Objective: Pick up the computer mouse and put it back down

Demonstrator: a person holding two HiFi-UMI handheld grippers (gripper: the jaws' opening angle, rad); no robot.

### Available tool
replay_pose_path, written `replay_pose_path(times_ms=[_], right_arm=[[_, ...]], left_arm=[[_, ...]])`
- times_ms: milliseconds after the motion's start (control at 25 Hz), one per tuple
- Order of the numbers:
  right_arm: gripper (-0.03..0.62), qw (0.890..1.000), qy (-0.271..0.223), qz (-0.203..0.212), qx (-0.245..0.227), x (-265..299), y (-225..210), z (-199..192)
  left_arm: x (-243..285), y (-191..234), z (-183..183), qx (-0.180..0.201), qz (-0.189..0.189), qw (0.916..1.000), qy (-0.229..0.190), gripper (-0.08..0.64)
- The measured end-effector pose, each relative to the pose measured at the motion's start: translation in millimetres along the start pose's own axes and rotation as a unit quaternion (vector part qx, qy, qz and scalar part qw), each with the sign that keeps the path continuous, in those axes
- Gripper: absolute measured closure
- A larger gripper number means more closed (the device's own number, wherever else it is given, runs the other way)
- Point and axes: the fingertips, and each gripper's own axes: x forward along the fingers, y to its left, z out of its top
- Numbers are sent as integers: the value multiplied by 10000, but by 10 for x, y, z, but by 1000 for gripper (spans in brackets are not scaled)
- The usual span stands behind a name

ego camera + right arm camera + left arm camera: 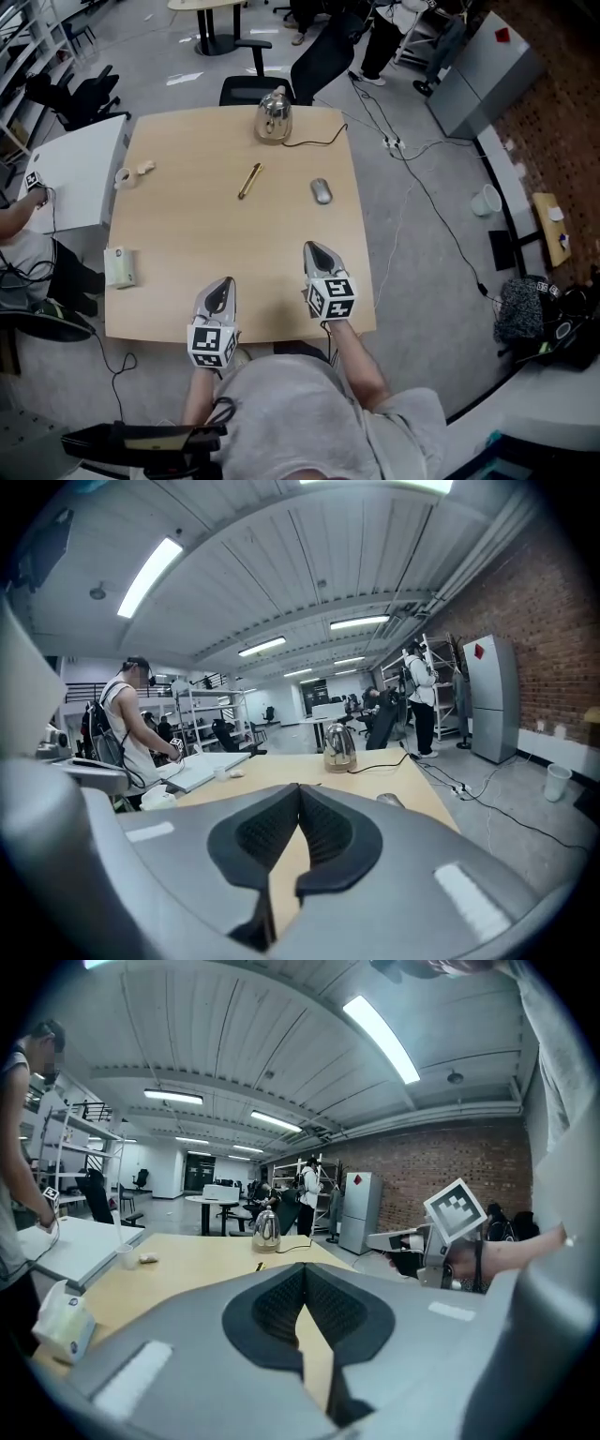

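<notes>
While the right gripper (311,248) hovers closed, the mouse (322,191) lies beyond it.

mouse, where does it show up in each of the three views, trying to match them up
Head view: the mouse lies on the right half of the table, near the middle of the picture.
Left gripper view: the mouse is not visible.
Right gripper view: the mouse is right of centre, near the table's right edge.
Shared landmark: the kettle at the table's far edge.
</notes>
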Motion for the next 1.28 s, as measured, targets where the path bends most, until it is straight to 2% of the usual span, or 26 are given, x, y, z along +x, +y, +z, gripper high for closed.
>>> replay_pose_path(times_ms=[280,480,1040,1280], right_arm=[[586,9996,-272,-51,45,-426,305,34],[586,9995,-285,-5,109,-680,529,-95],[586,9984,-291,-371,-318,-1238,933,-426],[586,9987,-292,-388,-134,-1348,1086,-536]], left_arm=[[-166,13,1,45,-201,9997,-107,540],[-297,26,11,69,-353,9991,-211,540],[-759,28,-106,181,-637,9976,-215,540],[-882,5,-140,205,-721,9968,-260,540]])
